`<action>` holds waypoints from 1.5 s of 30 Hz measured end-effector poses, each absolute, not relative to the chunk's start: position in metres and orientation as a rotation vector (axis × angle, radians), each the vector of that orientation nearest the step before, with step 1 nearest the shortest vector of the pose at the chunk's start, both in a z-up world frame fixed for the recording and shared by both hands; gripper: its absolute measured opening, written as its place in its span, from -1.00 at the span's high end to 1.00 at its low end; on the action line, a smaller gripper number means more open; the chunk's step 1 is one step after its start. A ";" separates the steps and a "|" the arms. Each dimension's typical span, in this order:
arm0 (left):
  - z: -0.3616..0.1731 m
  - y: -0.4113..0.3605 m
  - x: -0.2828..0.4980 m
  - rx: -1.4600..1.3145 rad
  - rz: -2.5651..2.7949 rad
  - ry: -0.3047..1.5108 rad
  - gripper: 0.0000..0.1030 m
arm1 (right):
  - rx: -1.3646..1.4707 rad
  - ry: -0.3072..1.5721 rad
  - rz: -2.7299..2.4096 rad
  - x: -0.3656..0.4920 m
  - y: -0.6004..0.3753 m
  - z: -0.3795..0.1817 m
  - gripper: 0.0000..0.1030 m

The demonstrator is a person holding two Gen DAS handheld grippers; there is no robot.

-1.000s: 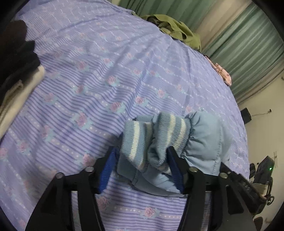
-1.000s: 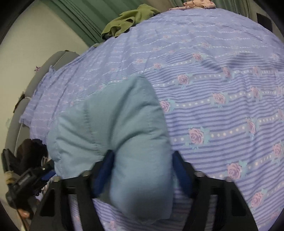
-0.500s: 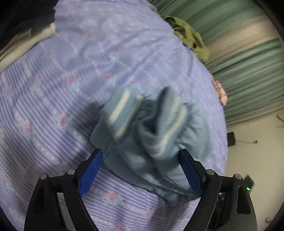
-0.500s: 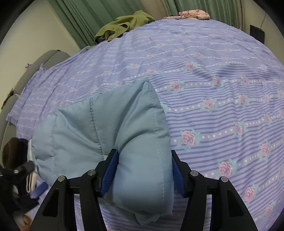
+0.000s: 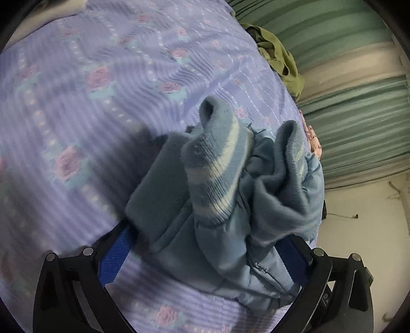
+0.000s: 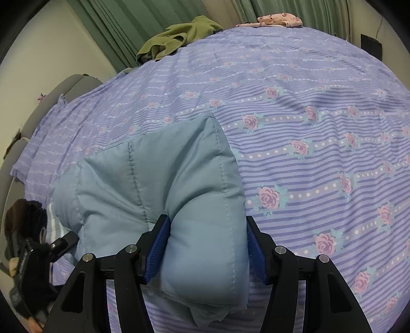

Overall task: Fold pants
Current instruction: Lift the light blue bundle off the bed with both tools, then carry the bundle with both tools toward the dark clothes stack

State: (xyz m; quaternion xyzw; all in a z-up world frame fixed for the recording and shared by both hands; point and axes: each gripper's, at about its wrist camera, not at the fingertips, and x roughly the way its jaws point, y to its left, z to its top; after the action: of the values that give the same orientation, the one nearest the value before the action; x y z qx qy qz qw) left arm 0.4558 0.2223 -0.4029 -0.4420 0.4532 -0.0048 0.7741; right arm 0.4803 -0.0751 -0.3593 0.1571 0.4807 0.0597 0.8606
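Padded light-blue pants (image 6: 164, 184) lie folded into a thick bundle on the purple rose-patterned bedspread (image 6: 307, 107). Their striped knit cuffs (image 5: 215, 169) stick up in the left wrist view. My left gripper (image 5: 205, 251) is open wide; the cuff end of the pants (image 5: 230, 225) lies loose between its blue pads. My right gripper (image 6: 207, 243) is shut on the puffy folded end of the pants. The left gripper also shows at the lower left of the right wrist view (image 6: 38, 256).
An olive-green garment (image 6: 176, 38) and a pink floral cloth (image 6: 279, 20) lie at the far edge of the bed by green curtains (image 5: 346, 84). Dark and pale clothes (image 6: 23, 217) sit at the left. A grey headboard (image 6: 64, 87) bounds the far left.
My left gripper has opened and let go of the cuff end, which now lies loose between its fingers. My right gripper has kept its grip and shifted slightly.
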 end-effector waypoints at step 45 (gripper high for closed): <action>-0.112 0.205 0.250 -0.580 -0.162 0.732 -0.02 | 0.180 0.731 0.235 0.264 -0.068 -0.102 0.23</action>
State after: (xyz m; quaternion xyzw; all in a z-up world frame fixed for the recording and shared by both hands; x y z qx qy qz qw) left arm 0.2501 0.2048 -0.1120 -0.2794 0.3525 -0.0780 0.8897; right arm 0.2643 -0.0680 -0.1022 0.0877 0.3563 0.1146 0.9232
